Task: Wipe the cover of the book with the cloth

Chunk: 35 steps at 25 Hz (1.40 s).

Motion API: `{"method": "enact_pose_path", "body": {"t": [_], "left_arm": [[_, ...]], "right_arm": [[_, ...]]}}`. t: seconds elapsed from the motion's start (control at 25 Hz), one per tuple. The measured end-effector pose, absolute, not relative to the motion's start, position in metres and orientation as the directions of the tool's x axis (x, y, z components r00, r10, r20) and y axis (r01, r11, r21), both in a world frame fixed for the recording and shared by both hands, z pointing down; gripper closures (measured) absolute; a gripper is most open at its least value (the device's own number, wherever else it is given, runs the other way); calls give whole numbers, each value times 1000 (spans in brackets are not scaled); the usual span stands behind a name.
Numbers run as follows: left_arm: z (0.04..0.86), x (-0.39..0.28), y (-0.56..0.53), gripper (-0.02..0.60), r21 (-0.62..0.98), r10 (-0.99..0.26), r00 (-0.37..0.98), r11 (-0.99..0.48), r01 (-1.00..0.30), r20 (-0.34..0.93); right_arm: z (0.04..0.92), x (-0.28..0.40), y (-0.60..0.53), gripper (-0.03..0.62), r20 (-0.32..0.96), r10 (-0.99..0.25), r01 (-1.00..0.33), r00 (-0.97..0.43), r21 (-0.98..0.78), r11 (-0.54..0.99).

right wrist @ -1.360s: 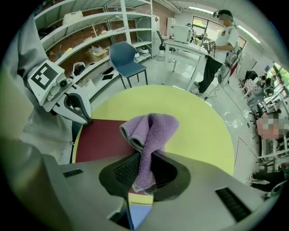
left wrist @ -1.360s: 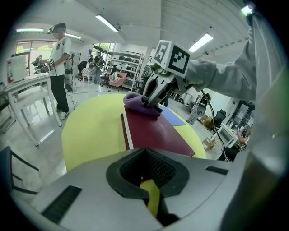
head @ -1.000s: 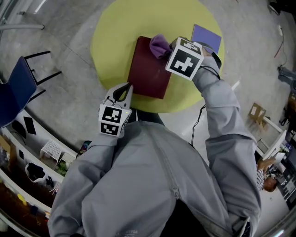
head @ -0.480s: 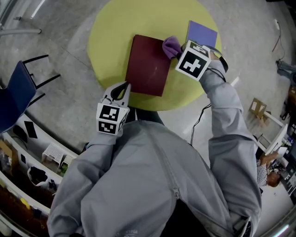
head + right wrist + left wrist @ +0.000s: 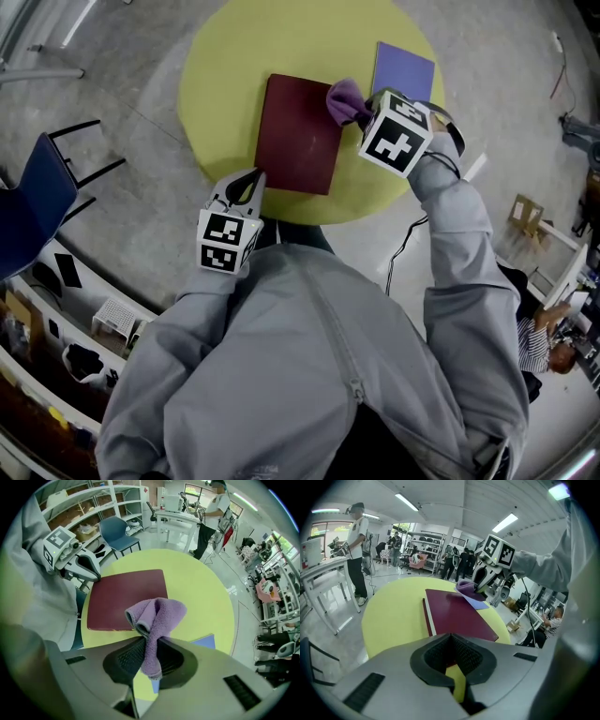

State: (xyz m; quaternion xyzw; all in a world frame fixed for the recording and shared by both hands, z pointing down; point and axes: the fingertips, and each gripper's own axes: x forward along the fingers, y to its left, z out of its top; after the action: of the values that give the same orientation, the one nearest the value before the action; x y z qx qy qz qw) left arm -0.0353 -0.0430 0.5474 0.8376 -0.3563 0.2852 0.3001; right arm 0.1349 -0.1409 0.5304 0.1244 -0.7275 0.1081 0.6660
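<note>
Right gripper (image 5: 150,644) has its fingers clamped on the purple cloth (image 5: 157,616). The pinched tail runs back between the pads and a fat folded wad sticks out past the fingertips. The maroon book (image 5: 124,597) lies flat on the yellow round table (image 5: 197,588), just beyond that wad, which sits at the book's near edge as seen from those fingers. I can't tell if it's actually pressing on the cover or hanging a hair above it.

Left gripper (image 5: 450,637) has its fingers closed on nothing, and the book's short edge is just ahead of its tips. There's also a blue sheet (image 5: 404,67) off to the side of the right fingers, beside the book.

Handling-wise, the cloth looks like soft, floppy terry, so my guess is it'll smear flat and drag nicely, and the grip on the bunched tail seems fine. The book looks like a stiff hardcover, fairly light, and probably slides on that smooth table. I'd pin its near edge or corner with the left fingertips while wiping.
</note>
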Motion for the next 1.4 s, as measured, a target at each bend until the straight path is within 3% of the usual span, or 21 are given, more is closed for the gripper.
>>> {"method": "enact_pose_path", "body": {"t": [0.56,1.4], "left_arm": [[552,-36,-35,563,314,-406,588,-565,-763,699],[555,-38,-38,565,329,-404,589,-550,-768,700]], "right_arm": [[492,58,-136,511,972,-72,-200,-225,27,979],[511,-32,-133,511,947,11,-105,-322,-48,993]]}}
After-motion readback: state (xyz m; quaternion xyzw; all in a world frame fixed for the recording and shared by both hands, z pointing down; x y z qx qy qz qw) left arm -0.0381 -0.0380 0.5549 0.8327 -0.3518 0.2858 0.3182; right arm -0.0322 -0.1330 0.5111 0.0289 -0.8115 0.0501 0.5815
